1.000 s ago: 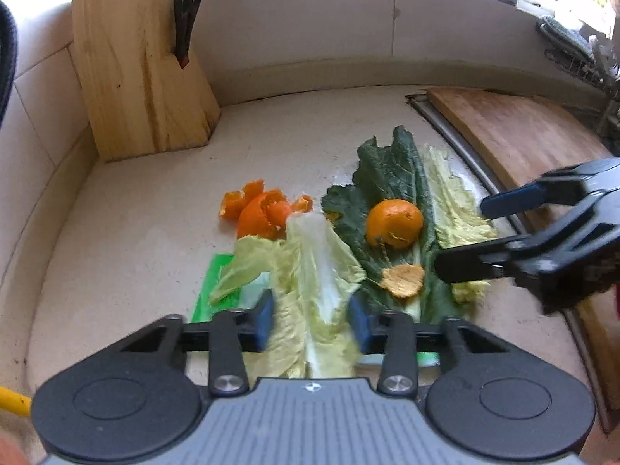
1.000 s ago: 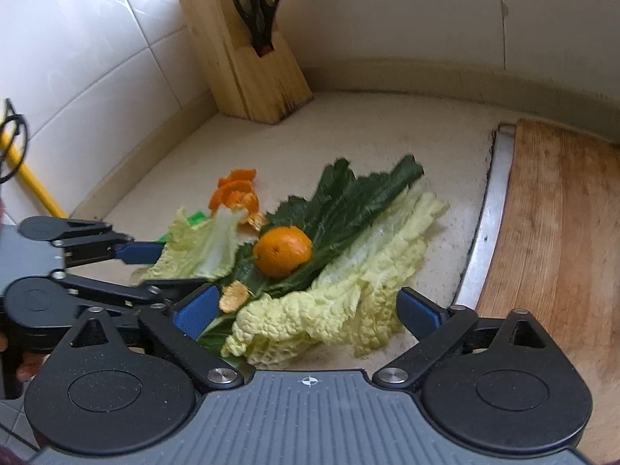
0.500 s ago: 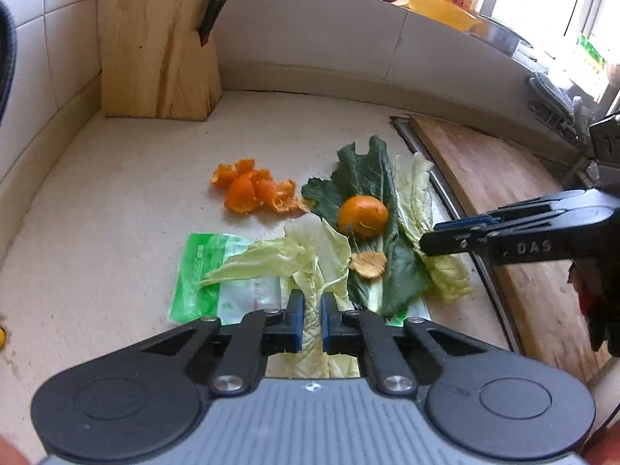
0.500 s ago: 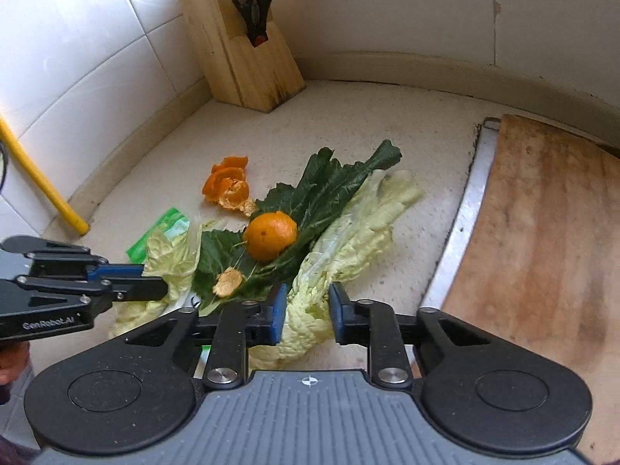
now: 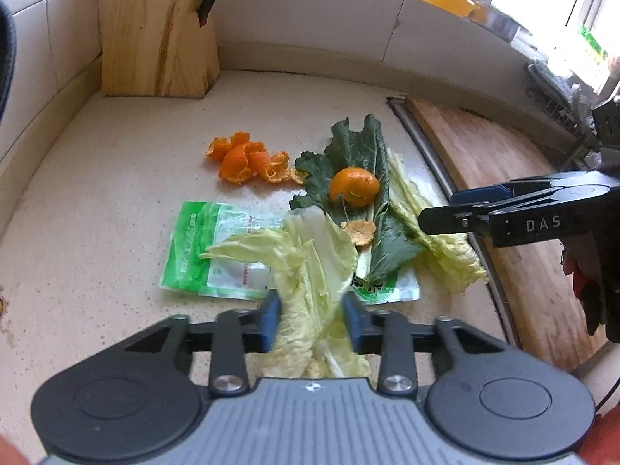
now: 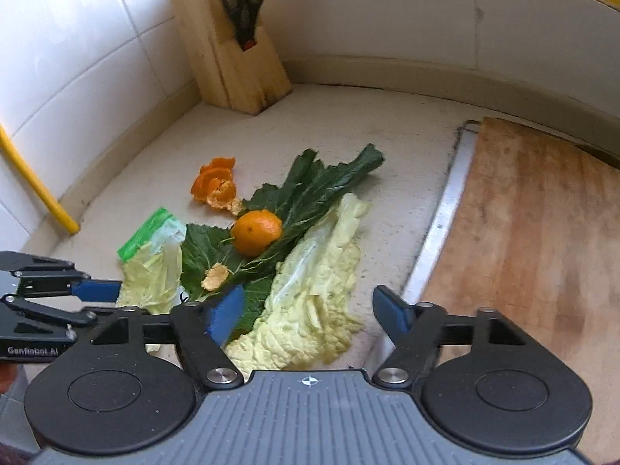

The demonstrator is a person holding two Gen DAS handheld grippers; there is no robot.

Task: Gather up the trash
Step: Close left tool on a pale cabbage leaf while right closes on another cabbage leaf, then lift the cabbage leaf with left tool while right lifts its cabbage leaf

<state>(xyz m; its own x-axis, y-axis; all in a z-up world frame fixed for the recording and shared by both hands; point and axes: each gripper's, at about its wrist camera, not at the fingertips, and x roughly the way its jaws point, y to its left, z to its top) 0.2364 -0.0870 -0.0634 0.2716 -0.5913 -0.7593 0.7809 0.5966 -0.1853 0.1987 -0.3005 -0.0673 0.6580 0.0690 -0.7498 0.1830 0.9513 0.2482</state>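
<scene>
Left gripper [image 5: 310,319] part-open astride pale cabbage leaf [image 5: 314,267], right gripper [image 6: 308,310] wide, empty — close fully near counter's front edge before lifting.

orange [image 5: 353,186] on leaf [image 5: 358,190], peels [image 5: 248,157] left — wrapper [image 5: 201,250] nearer

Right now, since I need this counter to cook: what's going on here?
A person with a gripper in each hand is clearing kitchen scraps off the counter. The left gripper has its fingers apart around one cabbage leaf, not clamped. The right gripper is open over a second cabbage leaf. The orange, peels, dark leaf and green packet lie uncollected.
</scene>
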